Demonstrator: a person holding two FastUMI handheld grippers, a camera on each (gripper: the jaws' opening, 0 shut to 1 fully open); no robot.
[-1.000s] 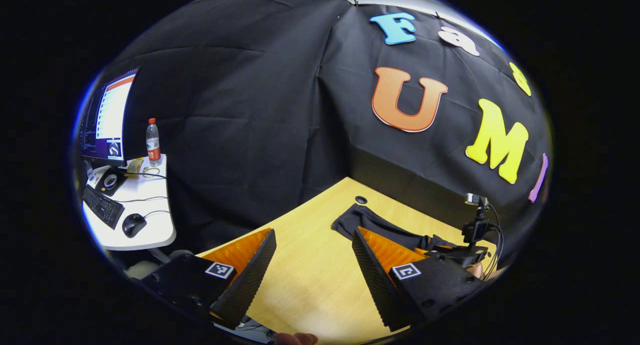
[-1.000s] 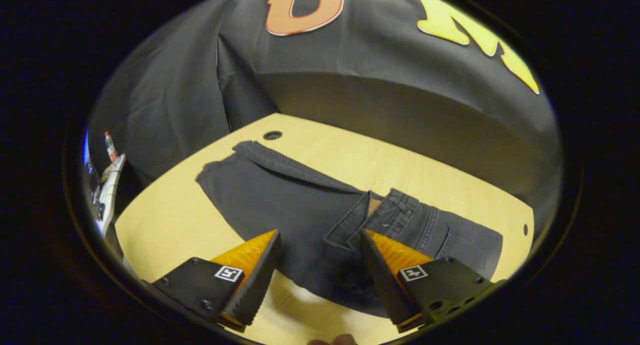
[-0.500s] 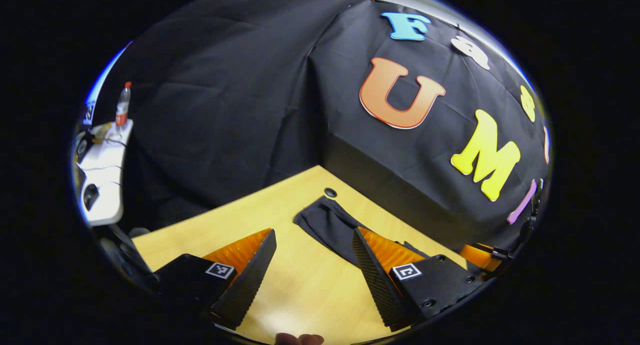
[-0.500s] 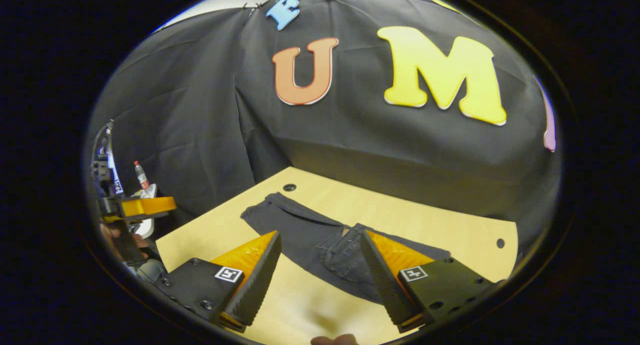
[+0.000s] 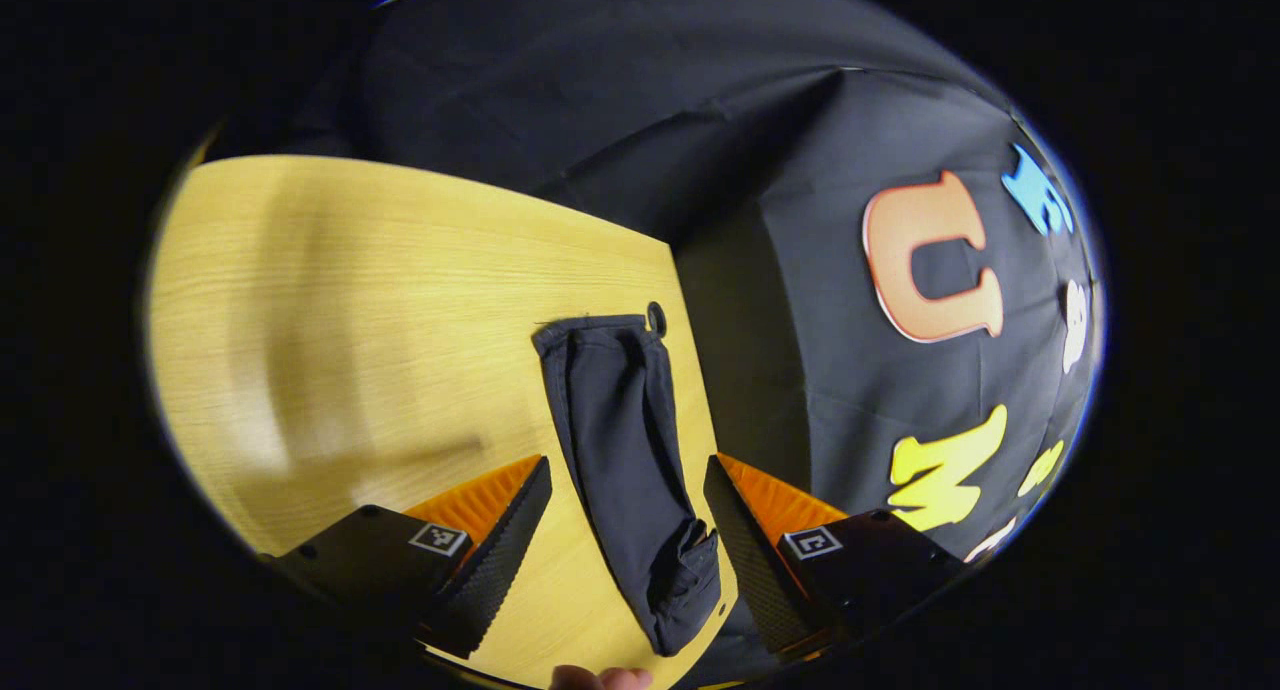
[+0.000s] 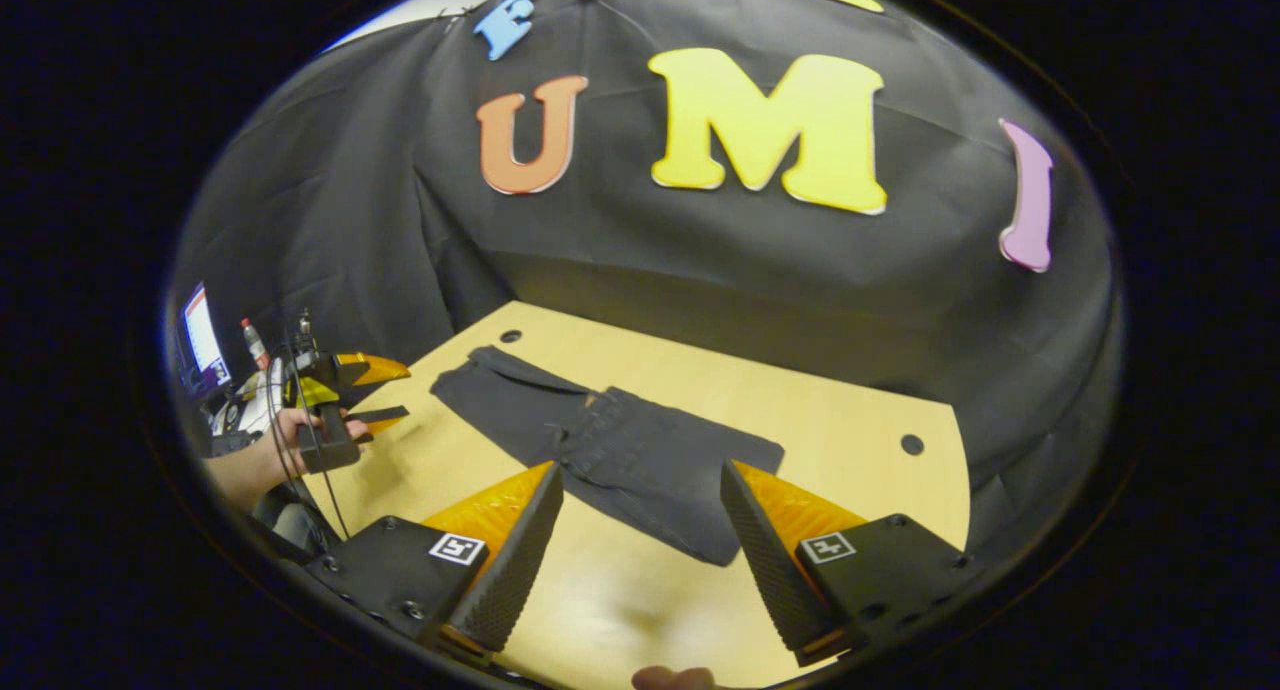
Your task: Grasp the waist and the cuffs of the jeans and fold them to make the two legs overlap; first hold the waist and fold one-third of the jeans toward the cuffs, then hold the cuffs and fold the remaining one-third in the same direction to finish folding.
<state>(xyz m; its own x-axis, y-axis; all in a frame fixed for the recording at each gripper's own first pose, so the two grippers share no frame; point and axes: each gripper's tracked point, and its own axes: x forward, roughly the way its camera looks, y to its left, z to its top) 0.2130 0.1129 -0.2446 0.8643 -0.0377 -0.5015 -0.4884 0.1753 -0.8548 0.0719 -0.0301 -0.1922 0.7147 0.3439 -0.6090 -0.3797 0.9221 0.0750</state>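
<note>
The dark jeans [image 6: 610,455] lie flat on the wooden surface [image 6: 850,440], partly folded. The right gripper [image 6: 640,550] hovers above their near edge, fingers apart and empty. The left gripper [image 5: 625,530], fingers apart too, frames the jeans lengthwise without touching them.

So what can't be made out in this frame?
- Jeans, left gripper view: the near end runs behind the left gripper's finger.
- Jeans, right gripper view: too dark to count the folded layers.
- Side desk, right gripper view: too small at the edge, partly behind the hand.
</note>
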